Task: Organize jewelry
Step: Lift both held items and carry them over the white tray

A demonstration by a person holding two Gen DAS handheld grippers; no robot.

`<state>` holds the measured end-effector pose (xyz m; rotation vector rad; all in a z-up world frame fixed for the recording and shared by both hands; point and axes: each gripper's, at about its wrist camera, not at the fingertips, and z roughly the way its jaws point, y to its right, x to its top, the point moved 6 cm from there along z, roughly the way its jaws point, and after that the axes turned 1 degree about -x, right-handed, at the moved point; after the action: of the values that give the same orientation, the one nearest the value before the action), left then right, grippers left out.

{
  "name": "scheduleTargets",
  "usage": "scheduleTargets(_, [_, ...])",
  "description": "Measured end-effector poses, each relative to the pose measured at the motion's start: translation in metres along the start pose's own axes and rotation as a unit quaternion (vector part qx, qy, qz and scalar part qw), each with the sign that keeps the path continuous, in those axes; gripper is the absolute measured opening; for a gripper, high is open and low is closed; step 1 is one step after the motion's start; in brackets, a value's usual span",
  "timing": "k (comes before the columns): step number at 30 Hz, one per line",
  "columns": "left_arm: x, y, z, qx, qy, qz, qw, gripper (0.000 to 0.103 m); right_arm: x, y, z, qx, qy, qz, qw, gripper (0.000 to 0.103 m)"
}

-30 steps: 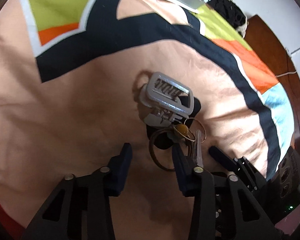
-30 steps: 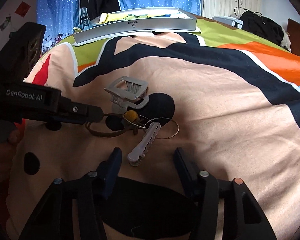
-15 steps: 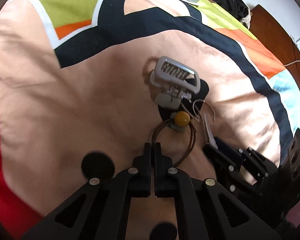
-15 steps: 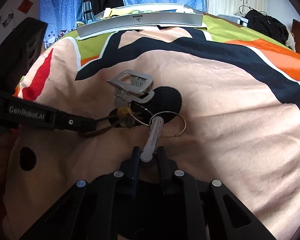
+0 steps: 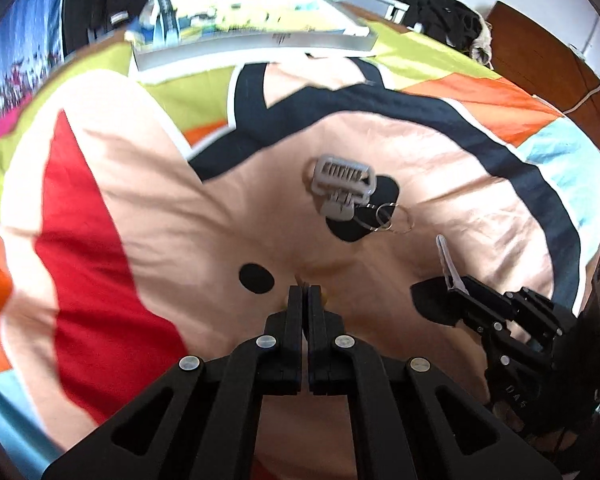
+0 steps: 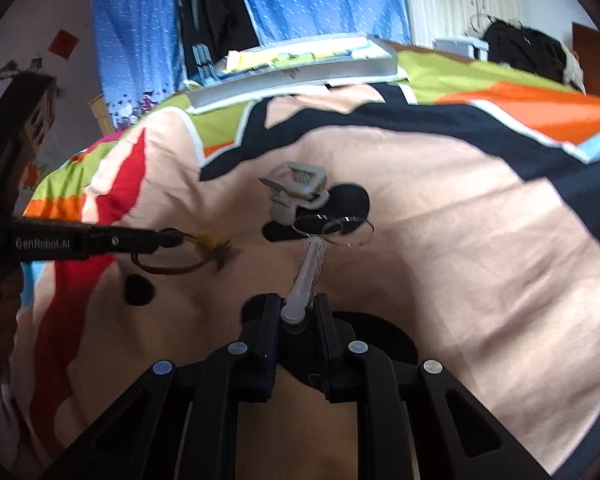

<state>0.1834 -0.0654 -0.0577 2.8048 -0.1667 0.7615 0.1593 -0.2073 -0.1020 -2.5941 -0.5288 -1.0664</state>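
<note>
Two grips hold: left gripper (image 6: 172, 237) pinches the brown cord bracelet (image 6: 168, 266) off the bedspread (image 6: 440, 240), right gripper (image 6: 298, 312) clamps the pale hair clip (image 6: 308, 272); draw them apart slowly, sparing the wire hoops (image 6: 340, 226) and claw clip (image 6: 296, 188)

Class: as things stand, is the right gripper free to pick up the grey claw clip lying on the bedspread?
Probably not yet. The right gripper is shut on the white hair clip, so its fingers are occupied. The grey claw clip lies uncovered just beyond, with only thin hoop rings between them.
</note>
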Motion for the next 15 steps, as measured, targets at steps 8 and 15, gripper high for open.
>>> scheduleTargets(8, [0.035, 0.025, -0.071, 0.027, 0.018, 0.054, 0.9980, 0.000, 0.050, -0.022, -0.049, 0.048, 0.030, -0.043, 0.997, 0.016])
scheduleTargets(15, [0.077, 0.055, -0.149, 0.041, 0.078, 0.088, 0.9922, 0.000, 0.129, -0.040, -0.113, 0.059, 0.061, -0.107, 0.991, 0.016])
